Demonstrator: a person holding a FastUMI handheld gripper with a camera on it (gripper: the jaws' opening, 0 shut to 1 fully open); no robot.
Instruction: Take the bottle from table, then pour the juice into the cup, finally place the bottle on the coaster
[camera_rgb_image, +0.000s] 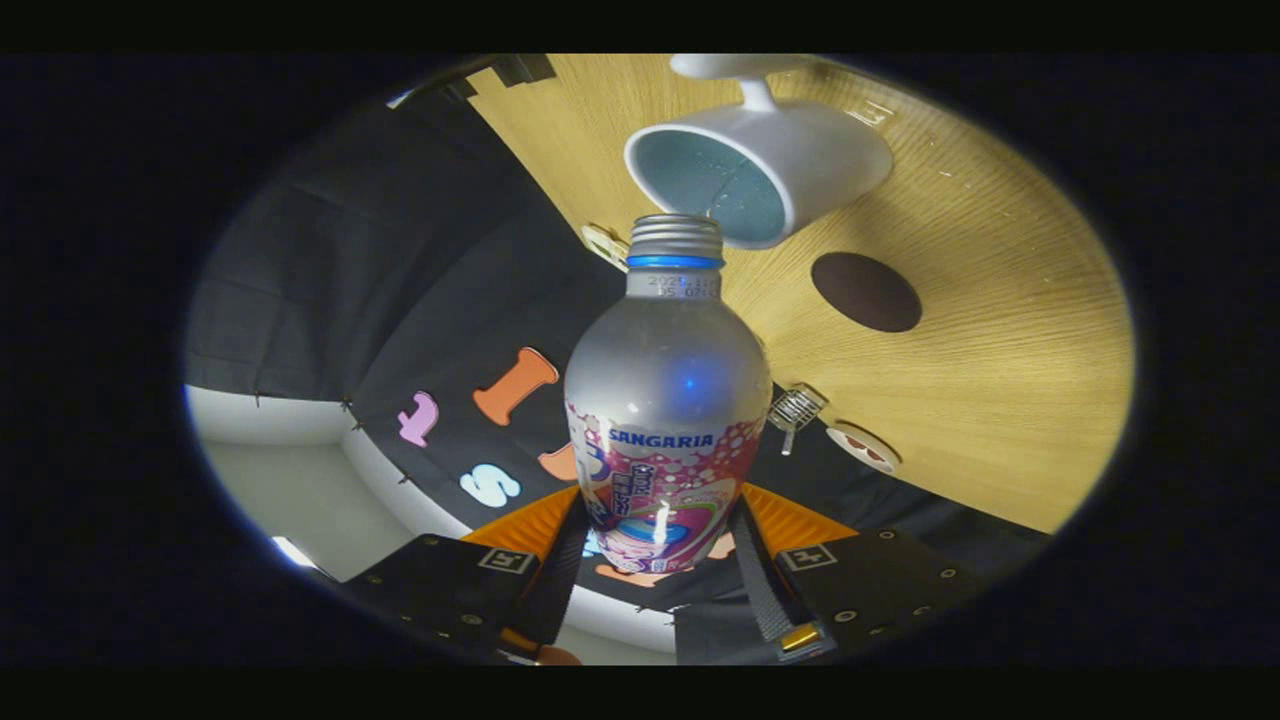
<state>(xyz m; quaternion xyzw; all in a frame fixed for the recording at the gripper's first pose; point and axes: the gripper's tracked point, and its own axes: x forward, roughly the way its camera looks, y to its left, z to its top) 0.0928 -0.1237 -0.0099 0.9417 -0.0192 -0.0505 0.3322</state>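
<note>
One bottle (665, 400), one cup (765, 165) and one coaster (866, 292) are in the scene, along with two small round discs (863, 447) and a small metal grille piece (795, 409) near the table's edge.

The table (1000, 380) is light wood with a fine straight grain. Because the gripper is rolled over, it fills the far right of the view like a wall. To the left hangs the booth's black cloth wall (330, 280), and beyond its lower hem a pale floor or wall shows.

The gripper (660, 545) is clenched on the bottle: both fingers press against its lower body, one on each side, and the bottle stands out straight ahead between them. The bottle is off the table, tipped toward the cup, with its neck just at the cup's rim.

The bottle is silver metal with a rounded shoulder, a threaded neck, a blue ring under the thread and a printed band of pink, white and blue around its lower half. The cup is white outside and pale blue inside, with a handle on its far side. The coaster is a dark brown oval lying flat on the table, to the right of the bottle's neck and near the cup without touching it.
</note>
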